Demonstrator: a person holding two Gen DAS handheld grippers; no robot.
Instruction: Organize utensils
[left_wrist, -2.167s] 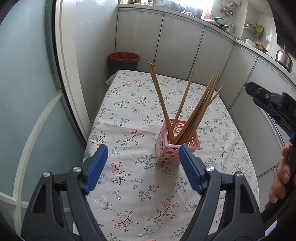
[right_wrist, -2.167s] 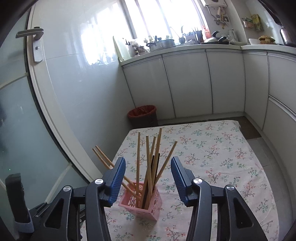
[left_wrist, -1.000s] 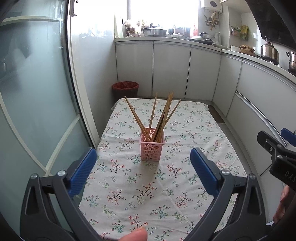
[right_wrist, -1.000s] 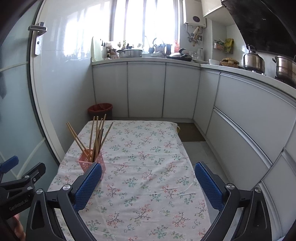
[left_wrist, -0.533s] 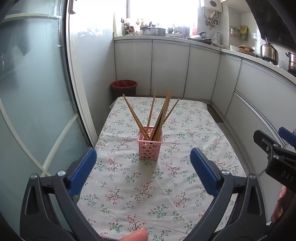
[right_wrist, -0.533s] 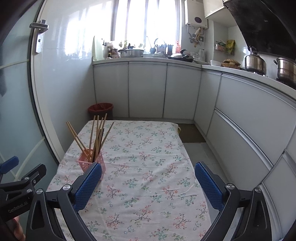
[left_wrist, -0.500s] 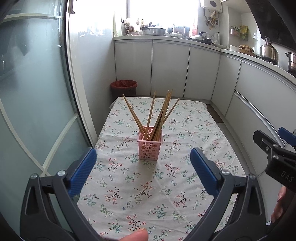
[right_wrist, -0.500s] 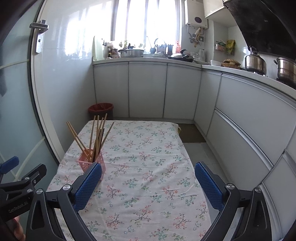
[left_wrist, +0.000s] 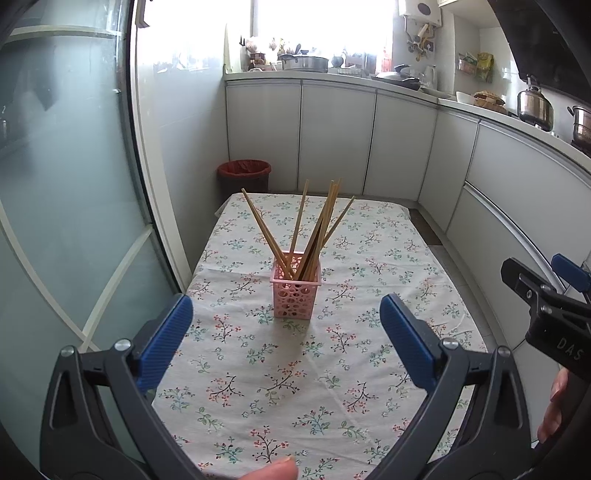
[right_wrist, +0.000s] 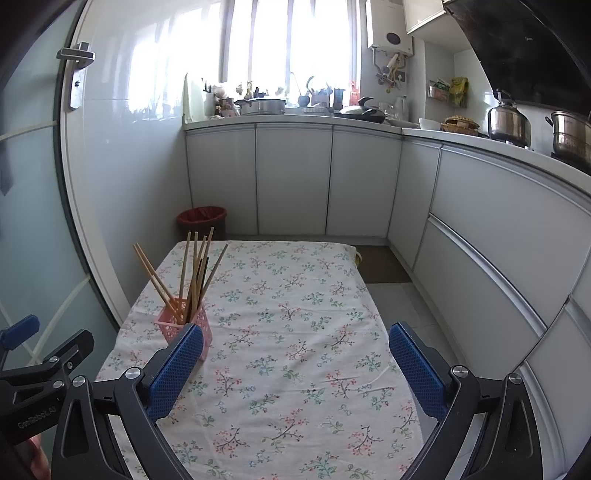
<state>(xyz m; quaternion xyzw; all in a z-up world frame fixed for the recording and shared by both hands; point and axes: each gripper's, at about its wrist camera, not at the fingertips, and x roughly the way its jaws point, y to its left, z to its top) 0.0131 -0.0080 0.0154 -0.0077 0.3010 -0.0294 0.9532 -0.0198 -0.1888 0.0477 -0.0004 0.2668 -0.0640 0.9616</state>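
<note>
A pink perforated holder (left_wrist: 295, 295) stands upright on the flowered tablecloth (left_wrist: 314, 369), with several wooden chopsticks (left_wrist: 325, 225) fanned out of it. It also shows at the left of the right wrist view (right_wrist: 184, 325), chopsticks (right_wrist: 195, 273) included. My left gripper (left_wrist: 286, 332) is open and empty, held back from the holder and above the cloth. My right gripper (right_wrist: 295, 365) is open and empty, to the right of the holder. Each gripper's body shows at the edge of the other's view.
A red-lined bin (left_wrist: 243, 175) stands on the floor past the table's far end. White cabinets (right_wrist: 291, 181) run along the back and right. A glass door (left_wrist: 66, 184) borders the table's left side. Pots (right_wrist: 509, 122) sit on the counter.
Both grippers have pulled back and up from the holder and opened wider since 2.2 s ago. In the last second they have barely moved.
</note>
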